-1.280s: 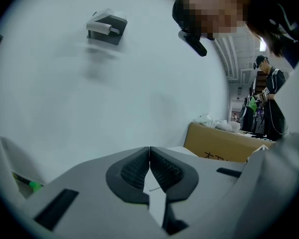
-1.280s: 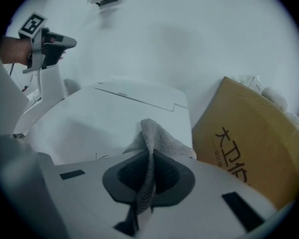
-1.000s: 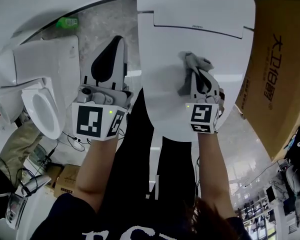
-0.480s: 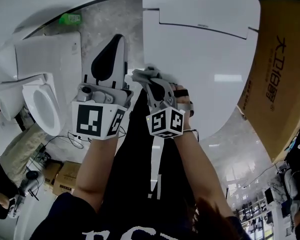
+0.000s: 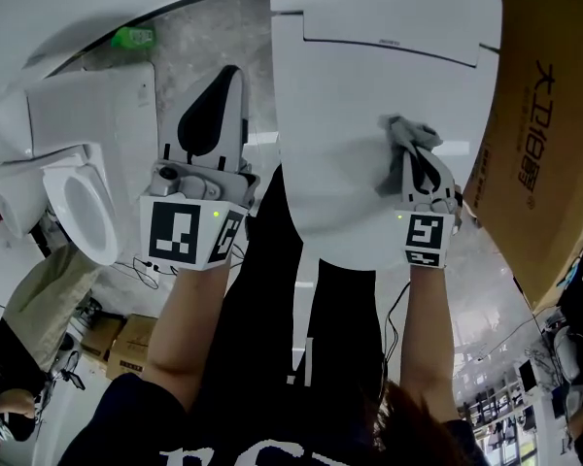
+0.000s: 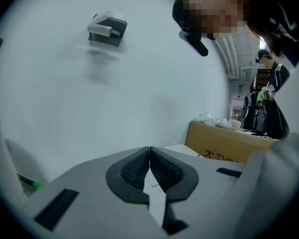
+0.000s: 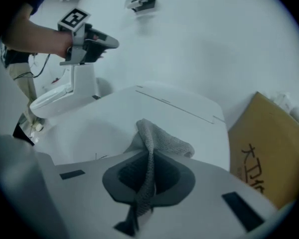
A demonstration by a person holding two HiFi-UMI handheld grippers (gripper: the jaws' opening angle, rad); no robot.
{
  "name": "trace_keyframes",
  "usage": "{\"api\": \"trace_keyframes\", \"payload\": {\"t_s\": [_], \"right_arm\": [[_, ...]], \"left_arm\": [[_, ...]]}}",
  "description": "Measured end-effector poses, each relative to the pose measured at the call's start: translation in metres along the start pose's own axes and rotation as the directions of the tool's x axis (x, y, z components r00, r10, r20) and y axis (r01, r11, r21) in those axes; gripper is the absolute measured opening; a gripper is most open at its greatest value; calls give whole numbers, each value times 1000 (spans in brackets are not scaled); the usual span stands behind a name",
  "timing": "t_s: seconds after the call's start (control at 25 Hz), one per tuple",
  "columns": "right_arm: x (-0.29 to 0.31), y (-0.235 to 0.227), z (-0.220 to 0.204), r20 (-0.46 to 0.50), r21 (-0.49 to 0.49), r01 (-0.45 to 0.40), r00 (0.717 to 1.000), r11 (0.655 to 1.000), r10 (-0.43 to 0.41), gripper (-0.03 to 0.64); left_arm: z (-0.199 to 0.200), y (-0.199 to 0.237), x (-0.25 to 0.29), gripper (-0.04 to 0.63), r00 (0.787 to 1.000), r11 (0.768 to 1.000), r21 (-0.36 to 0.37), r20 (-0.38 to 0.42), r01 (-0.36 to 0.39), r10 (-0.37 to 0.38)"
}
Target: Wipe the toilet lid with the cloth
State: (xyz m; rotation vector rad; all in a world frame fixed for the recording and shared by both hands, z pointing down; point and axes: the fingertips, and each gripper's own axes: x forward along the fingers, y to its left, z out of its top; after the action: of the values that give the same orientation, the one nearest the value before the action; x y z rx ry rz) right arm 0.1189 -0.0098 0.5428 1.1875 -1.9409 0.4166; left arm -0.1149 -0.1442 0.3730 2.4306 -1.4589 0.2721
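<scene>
Nearest the camera, finds a person's bare forearms [image 5: 180,328], with one gripper to each hand.

Holds the left gripper [image 5: 228,78] clear of the toilet lid [image 5: 369,85], just off its left edge and over the grey floor [image 5: 189,42]. Shows its jaws pressed together, pads meeting along one line, with nothing between them. Touches nothing with it.

Holds the right gripper [image 5: 420,158] over the right-hand part of the lid, close to the right edge and about midway along the lid's length. Shows these jaws pinching the cloth [image 5: 406,139], a grey knitted piece, gripped as one fold between the pads and bunched beyond the tips. Finds the bunched end resting on the white lid surface, ahead of the jaws, on the side towards the hinge edge.

Records the lid as down, white and glossy, with a seam line across it near the far edge.

Beyond the lid's right edge, and just beside it, finds a brown cardboard box [image 5: 544,115] with dark print.

Out past the left gripper, well apart from the lid, finds a second white toilet [image 5: 78,197] with its bowl open.

Farthest off, notes a small green item [image 5: 133,38] on the floor by the white wall, too small to identify.
</scene>
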Motion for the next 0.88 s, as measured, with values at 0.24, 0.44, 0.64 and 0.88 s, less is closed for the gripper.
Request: {"api": "trace_keyframes", "payload": {"t_s": [0.24, 0.44, 0.64, 0.88], "right_arm": [[-29, -106, -65, -91, 184, 236, 971, 954, -223, 25], [-37, -110, -75, -121, 191, 275, 959, 942, -256, 25], [-23, -47, -38, -66, 98, 141, 989, 985, -135, 25], [2, 74, 18, 21, -32, -92, 995, 995, 93, 25]], "left_arm": [[-4, -10, -1, 21, 1000, 1000, 0, -2, 10, -10], [-2, -9, -3, 21, 1000, 1000, -3, -2, 16, -16], [4, -8, -2, 21, 1000, 1000, 3, 12, 16, -17], [2, -7, -7, 21, 1000, 1000, -2, 15, 2, -2]]}}
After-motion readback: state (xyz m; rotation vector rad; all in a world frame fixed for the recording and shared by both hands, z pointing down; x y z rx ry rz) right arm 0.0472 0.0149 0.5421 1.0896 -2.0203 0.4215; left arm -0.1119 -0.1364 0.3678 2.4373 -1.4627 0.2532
